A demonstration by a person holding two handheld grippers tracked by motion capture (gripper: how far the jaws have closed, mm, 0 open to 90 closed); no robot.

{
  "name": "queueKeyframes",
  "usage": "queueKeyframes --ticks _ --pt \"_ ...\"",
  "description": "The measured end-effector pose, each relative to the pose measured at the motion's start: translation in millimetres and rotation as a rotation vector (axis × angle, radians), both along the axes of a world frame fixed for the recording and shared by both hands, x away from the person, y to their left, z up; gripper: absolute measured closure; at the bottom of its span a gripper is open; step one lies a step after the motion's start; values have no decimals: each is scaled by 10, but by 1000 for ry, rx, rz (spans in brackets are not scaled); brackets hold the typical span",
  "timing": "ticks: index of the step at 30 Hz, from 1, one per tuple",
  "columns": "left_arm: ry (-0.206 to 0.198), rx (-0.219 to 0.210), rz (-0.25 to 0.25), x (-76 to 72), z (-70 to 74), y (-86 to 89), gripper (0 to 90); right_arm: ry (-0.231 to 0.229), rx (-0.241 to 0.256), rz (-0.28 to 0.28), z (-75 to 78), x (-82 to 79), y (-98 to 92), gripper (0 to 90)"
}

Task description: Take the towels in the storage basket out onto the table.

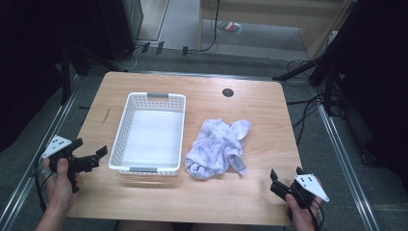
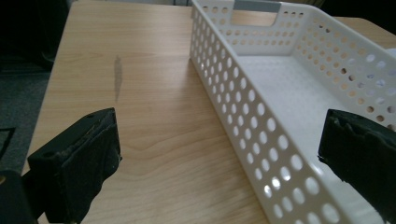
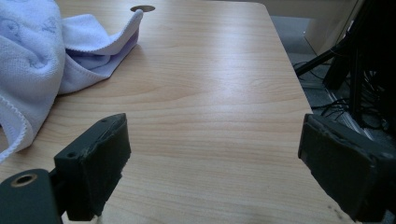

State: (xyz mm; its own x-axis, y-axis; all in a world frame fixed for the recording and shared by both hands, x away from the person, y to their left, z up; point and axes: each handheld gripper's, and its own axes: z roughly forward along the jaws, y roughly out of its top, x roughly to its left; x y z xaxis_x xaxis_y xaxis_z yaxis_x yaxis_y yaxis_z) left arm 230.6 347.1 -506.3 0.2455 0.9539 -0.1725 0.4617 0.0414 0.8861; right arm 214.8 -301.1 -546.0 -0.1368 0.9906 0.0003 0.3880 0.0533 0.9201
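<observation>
Nearest the person, two hand-held grippers rest at the table's front corners. The left gripper [image 1: 91, 159], at about 8 o'clock, has its jaws spread wide with nothing between them and points toward the white perforated basket [image 1: 120, 132]. The right gripper [image 1: 284, 180], at about 4 o'clock, is likewise released and empty, and faces bare wood. The task's thing, a crumpled pale lilac towel [image 1: 217, 147], lies on the table [image 1: 250, 202] just right of the basket, at 11 o'clock from the right gripper, apart from both tools.

The step in hand appears to be the reach for the towel. Done well, it means approaching low, pinching a raised fold rather than a flat edge, and lifting high enough to clear the basket's wall — its near rim [image 2: 261, 140] stands tall beside the left jaw.

Farther off lie a dark cable hole [image 1: 228, 92] at 12 o'clock — then floor cables beyond. Nothing stands between towel and basket.
</observation>
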Motion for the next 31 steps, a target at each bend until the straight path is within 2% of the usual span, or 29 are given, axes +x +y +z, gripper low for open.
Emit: queueKeyframes --ticks 2,5,8,13,16,18,22,25,31 --pt "-43 0 17 -72 -86 52 0 0 -1 0 0 0 1 93" --pt "-56 9 65 -141 -207 118 0 0 -3 -1 0 3 4 93" --pt "-40 -15 80 -181 -300 185 0 1 -6 -1 0 3 5 93" --pt "-28 -9 85 -252 -417 236 0 2 -3 -3 0 1 5 93" --pt "-30 -2 70 -249 -434 209 0 2 -1 -1 0 3 4 93" --pt "-12 -4 63 -210 -454 180 0 0 -2 0 -1 3 5 93" --pt "-7 -9 96 -185 -454 191 53 -1 0 3 0 -2 3 93" --pt "-8 -25 95 -190 -454 212 65 -2 -2 8 -1 -1 1 93" --pt "1 -12 95 -179 -453 200 65 -1 -5 7 -1 0 2 92"
